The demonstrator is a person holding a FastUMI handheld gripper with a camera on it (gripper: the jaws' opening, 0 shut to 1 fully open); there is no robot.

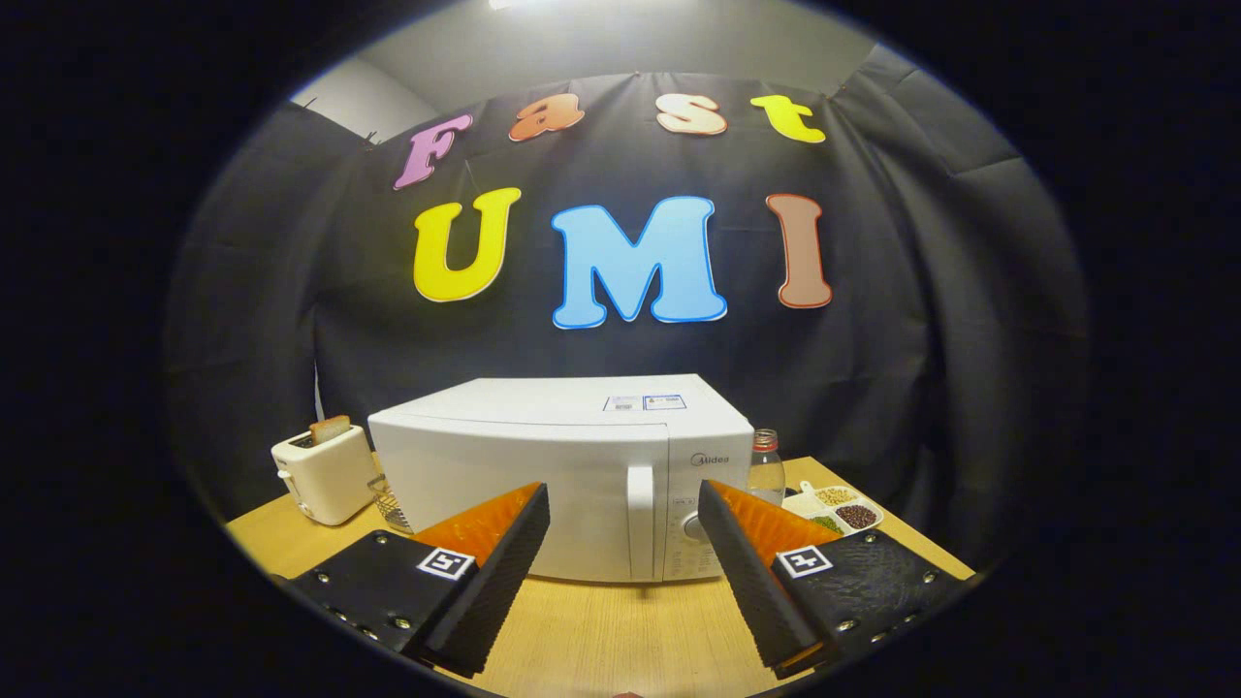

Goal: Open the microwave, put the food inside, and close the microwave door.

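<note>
both fingers (485, 572) of the claw (623, 504) are spread wide over the bare wood table (620, 630), pinching nothing. just beyond the tips stands the white microwave (543, 465), door shut, its handle (640, 519) between the fingers. left of it sits a toaster (322, 475) with bread (330, 428) in it. right of it are a bottle (766, 467) and a tray (836, 509) of beans.

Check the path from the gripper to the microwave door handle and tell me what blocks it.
Nothing visible blocks it. The gripper is open, fingers spread, with only bare table ahead. The microwave sits beyond the fingers, door shut, its handle showing in the gap between them. The toaster and bottle stand off to the sides.
</note>
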